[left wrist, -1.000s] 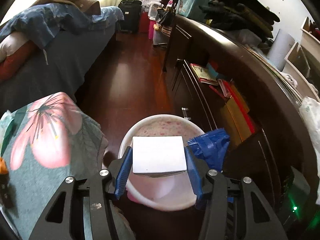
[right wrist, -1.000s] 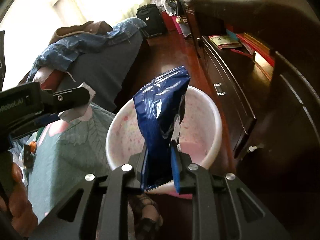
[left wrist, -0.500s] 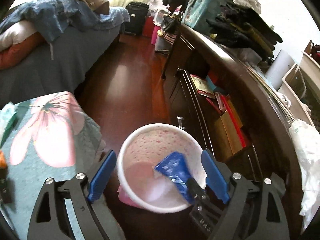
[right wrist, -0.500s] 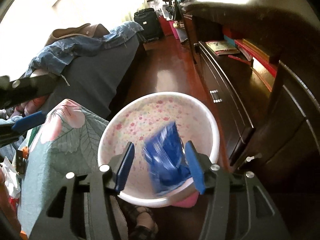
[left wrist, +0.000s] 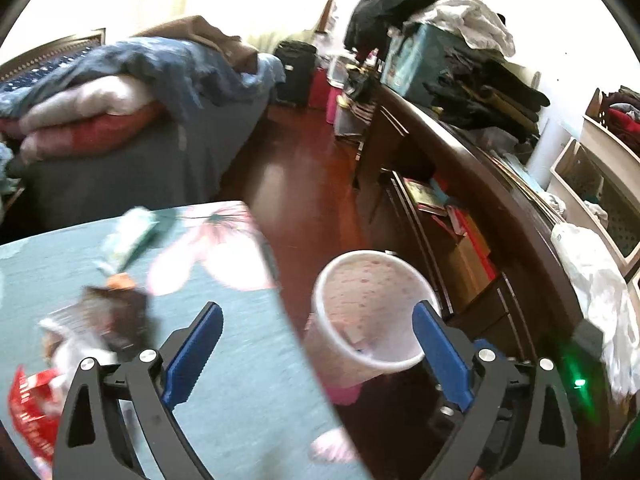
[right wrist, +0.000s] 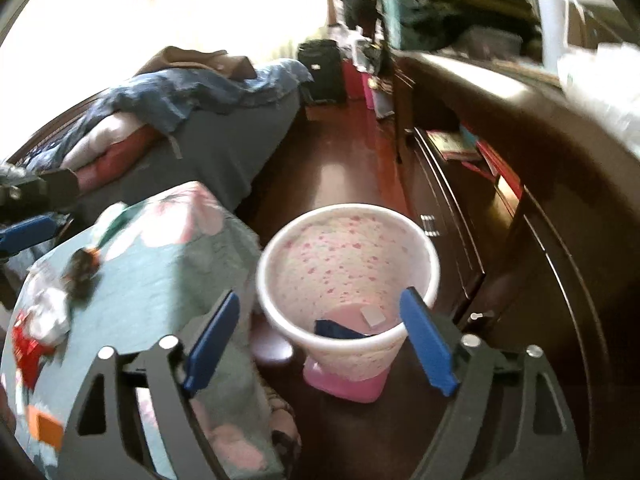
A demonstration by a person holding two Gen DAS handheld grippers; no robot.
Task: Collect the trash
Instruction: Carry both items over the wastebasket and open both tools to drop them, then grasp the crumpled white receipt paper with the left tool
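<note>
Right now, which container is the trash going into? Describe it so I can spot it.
Find the dark wooden dresser along the right. On the floor before it, beside the floral-clothed table, stands the waste bin: white, pink-speckled, pink base, the only open round container there.

Wrapper [right wrist: 338, 330] in bin [right wrist: 434, 268], beside table [right wrist: 192, 276]

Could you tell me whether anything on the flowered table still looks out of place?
Yes: loose wrappers remain on the flowered tablecloth, a red one at its near edge and a dark one further in. The blue packet and white card already lie in the bin.
</note>
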